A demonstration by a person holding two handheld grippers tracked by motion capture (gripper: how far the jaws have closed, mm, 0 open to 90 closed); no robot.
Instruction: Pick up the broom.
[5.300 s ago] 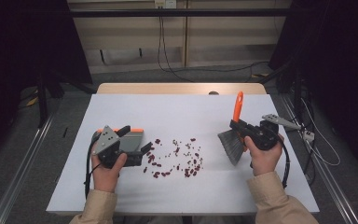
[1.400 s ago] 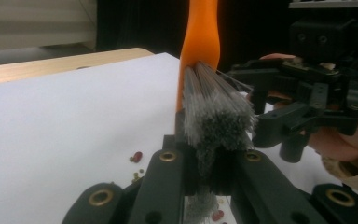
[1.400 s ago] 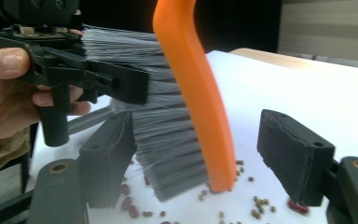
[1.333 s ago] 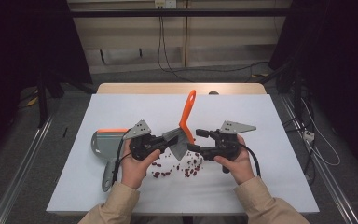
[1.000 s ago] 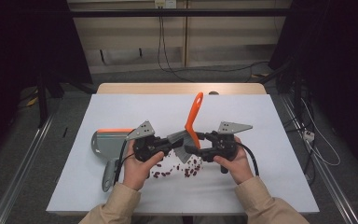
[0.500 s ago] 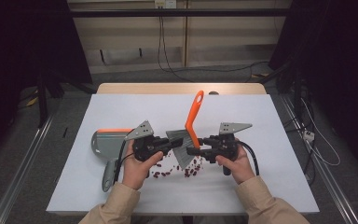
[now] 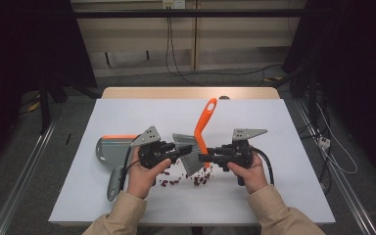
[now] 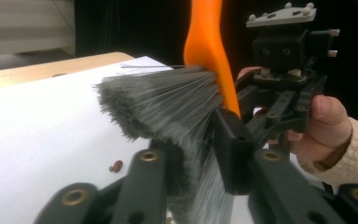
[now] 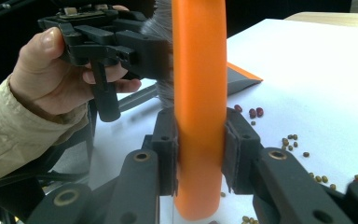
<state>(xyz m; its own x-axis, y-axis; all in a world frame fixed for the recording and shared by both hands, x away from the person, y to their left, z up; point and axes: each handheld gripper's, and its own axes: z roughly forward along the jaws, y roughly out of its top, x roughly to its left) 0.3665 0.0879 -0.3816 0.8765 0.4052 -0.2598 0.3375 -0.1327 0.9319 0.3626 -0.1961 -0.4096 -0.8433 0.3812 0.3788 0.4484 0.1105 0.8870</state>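
Brush [image 7: 196, 147]: upright mid-table over the beans [image 7: 186, 178], passing hand to hand.
Right gripper [image 9: 199, 149]: jaws just closed, clamped on the orange handle [image 9: 199, 93] to take it.
Left gripper [image 8: 186, 172]: jaws just eased apart, bristles [image 8: 168, 105] between, barely touching.
Dustpan [image 7: 108, 149]: flat at left, waiting for the sweep.
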